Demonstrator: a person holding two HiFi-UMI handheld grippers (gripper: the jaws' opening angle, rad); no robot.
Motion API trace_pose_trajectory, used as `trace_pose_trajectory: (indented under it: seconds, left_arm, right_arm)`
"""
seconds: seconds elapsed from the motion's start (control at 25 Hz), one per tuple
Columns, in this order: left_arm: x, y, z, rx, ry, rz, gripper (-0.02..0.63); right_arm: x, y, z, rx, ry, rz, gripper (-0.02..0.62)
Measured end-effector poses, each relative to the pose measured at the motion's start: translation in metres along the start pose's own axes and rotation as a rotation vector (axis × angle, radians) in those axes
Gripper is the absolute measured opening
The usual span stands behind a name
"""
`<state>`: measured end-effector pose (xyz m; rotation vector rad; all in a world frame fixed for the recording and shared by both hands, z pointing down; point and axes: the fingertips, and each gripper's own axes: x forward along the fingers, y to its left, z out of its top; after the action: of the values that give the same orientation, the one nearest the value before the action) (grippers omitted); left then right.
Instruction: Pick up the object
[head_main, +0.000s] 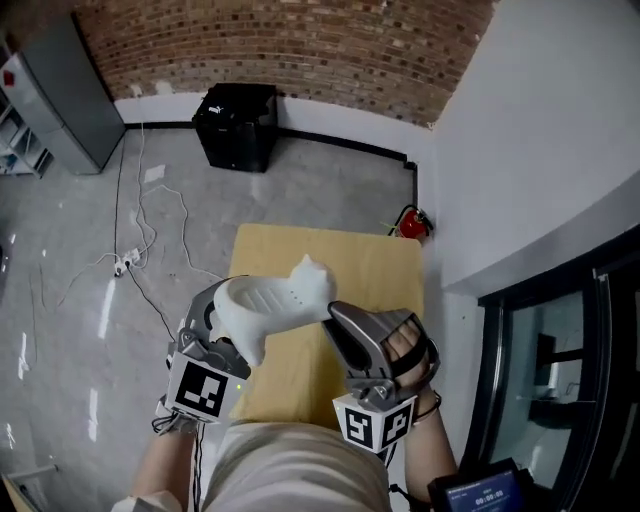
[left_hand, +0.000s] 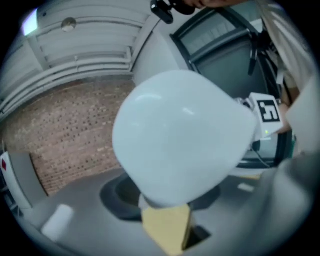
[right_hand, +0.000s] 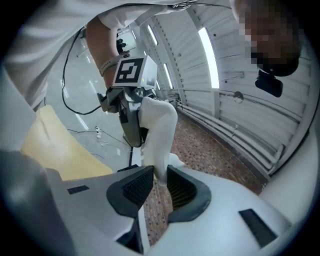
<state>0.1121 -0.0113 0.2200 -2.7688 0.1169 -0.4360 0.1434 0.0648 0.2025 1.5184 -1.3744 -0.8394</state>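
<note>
Left gripper (head_main: 232, 338) and right gripper (head_main: 338, 318) each clamp an end of a white cat-eared dish (head_main: 275, 298), held in the air above the yellow table (head_main: 372, 268). It looks light, rigid and smooth, so the thin rims probably give the surest grip.

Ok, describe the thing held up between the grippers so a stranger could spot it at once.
Find the yellow table by the white wall. Above its near end, the left gripper and right gripper clamp one white object from opposite ends. Unlike the grey grippers, it is smooth, curved and white, with a ribbed hollow and a pointed tip.
</note>
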Motion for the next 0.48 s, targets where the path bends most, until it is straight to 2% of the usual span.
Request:
trace_pose_trajectory:
  seconds: [0.16,0.28,0.36,0.48]
  left_arm:
    - [-0.008,0.004,0.013,0.125,0.001,0.035,0.187]
    - [-0.01,0.002,0.027,0.216,-0.03,0.041,0.187]
    - [-0.01,0.002,0.031,0.242,-0.044,0.042,0.187]
    - [-0.008,0.001,0.03,0.229,-0.03,0.042,0.187]
  right_arm:
    - [-0.003,-0.007,0.005,0.02,0.047,-0.086,0.095]
    - [-0.008,-0.009,0.005,0.044,0.072,-0.131,0.095]
    - [-0.009,-0.009,0.005,0.049,0.083,-0.15,0.095]
    - [-0.01,-0.013,0.003,0.039,0.101,-0.166,0.095]
